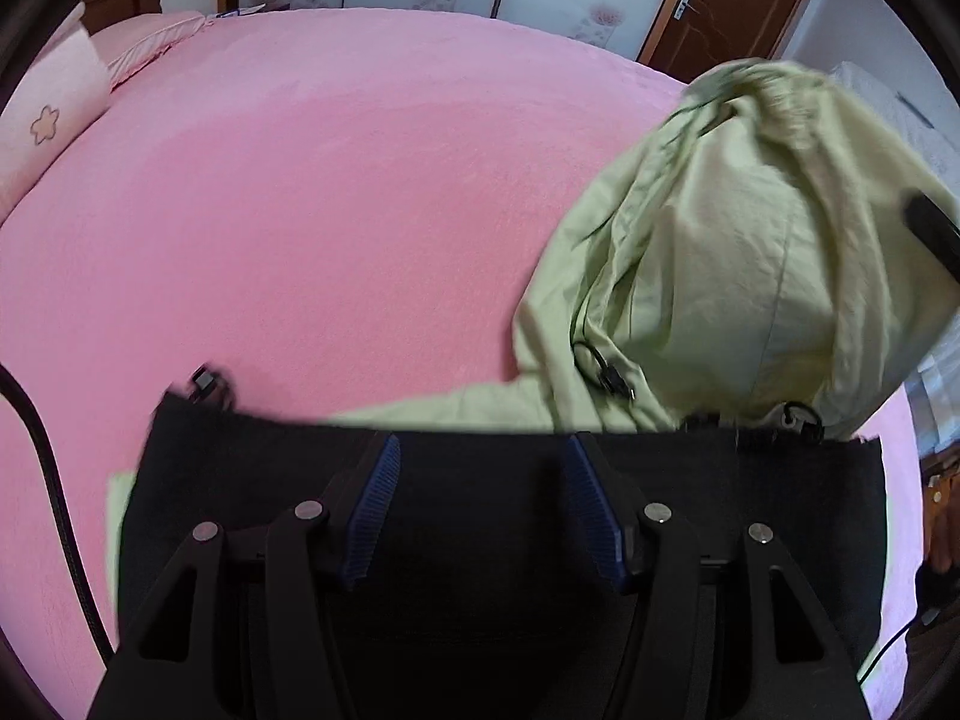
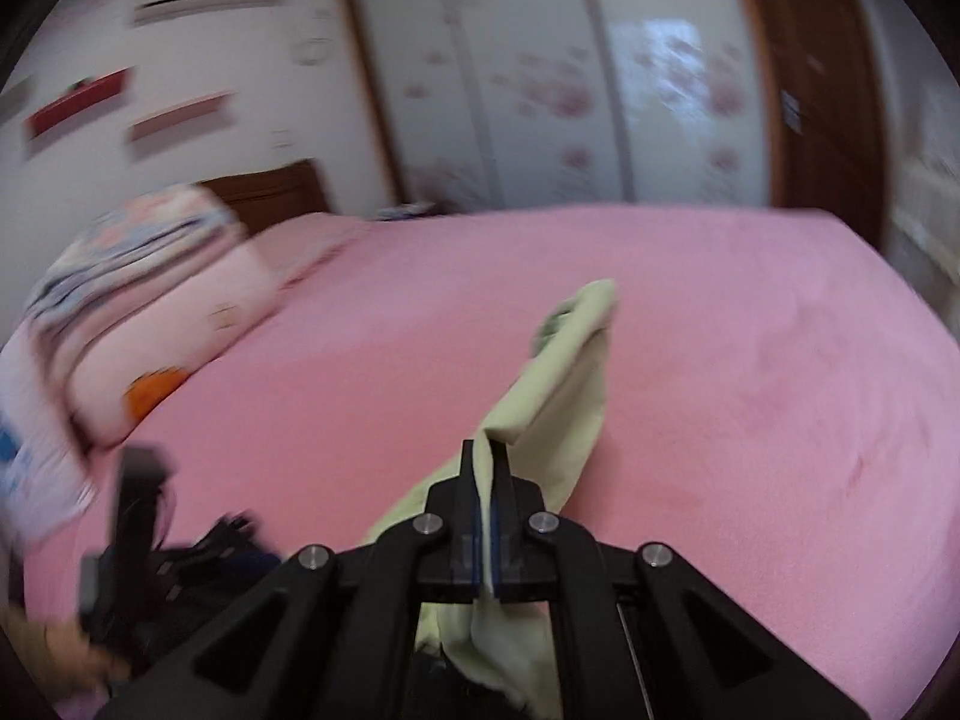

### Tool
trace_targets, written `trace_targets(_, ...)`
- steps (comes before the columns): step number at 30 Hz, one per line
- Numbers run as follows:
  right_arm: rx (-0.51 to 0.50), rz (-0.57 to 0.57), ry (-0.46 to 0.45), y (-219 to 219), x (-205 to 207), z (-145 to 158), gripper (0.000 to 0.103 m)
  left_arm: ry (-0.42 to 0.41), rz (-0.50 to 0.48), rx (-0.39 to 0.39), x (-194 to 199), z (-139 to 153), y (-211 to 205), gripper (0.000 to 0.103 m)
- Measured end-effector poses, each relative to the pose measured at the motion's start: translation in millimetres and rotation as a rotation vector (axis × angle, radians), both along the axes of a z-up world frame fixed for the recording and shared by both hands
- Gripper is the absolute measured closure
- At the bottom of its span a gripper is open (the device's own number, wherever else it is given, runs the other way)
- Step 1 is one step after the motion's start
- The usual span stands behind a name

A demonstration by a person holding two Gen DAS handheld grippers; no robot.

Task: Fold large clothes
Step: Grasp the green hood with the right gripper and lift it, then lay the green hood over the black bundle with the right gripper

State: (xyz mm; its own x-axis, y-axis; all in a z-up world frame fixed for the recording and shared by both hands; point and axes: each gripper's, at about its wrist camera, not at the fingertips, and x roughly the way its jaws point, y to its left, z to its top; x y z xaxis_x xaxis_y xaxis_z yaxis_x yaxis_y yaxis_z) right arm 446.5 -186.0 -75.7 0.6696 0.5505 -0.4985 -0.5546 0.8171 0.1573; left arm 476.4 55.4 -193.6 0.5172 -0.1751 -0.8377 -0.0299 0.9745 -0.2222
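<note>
The pink bed (image 1: 312, 228) filled most of both views, and your pale green garment (image 1: 708, 276) lay bunched toward its right side in the left wrist view, part of it lifted off the sheet. A black panel of cloth (image 1: 480, 540) spread under your left gripper (image 1: 483, 480), whose jaws stood partly open with nothing pinched between the blue pads (image 1: 375, 504). Your right gripper (image 2: 485, 468) had its jaws clamped tight on a fold of the green garment.
</note>
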Motion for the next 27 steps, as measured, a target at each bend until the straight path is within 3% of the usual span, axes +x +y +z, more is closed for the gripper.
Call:
trace_targets(3, -0.114, 0.120, -0.074, 4.1, -69.0, -1.2, 0.102, 0.007, -0.026, 0.003, -35.2, 9.2, 9.1, 0.046)
trace_targets(5, -0.243, 0.142, -0.118, 3.5, -109.2, -19.3, 0.102, 0.011, -0.044, 0.019, -55.5, 14.0, 12.5, 0.046)
trace_targets(9, -0.486, 0.079, -0.053, -5.0, -142.8, -86.5, 0.099, 0.032, -0.071, 0.052, -98.1, 21.5, 18.9, 0.046)
trace_targets(12, -0.557, -0.003, 0.030, -14.4, -159.4, -114.1, 0.096, 0.046, -0.079, 0.068, -115.7, 27.8, 19.4, 0.046)
trace_targets(17, -0.430, -0.079, 0.141, -34.0, -184.8, -108.5, 0.094, 0.067, -0.116, 0.076, -147.9, 36.1, 11.3, 0.046)
trace_targets(20, -0.257, -0.116, 0.254, -47.8, -195.0, -92.8, 0.077, 0.070, -0.152, 0.075, -158.6, 42.8, -0.5, 0.046)
trace_targets(22, -0.153, -0.137, 0.300, -46.4, -200.8, -85.6, 0.052, 0.060, -0.171, 0.075, -166.9, 47.2, -5.1, 0.046)
trace_targets(27, 0.103, -0.166, 0.428, -36.2, -206.5, -71.6, 0.048, 0.031, -0.182, 0.065, -186.4, 58.0, -5.0, 0.046)
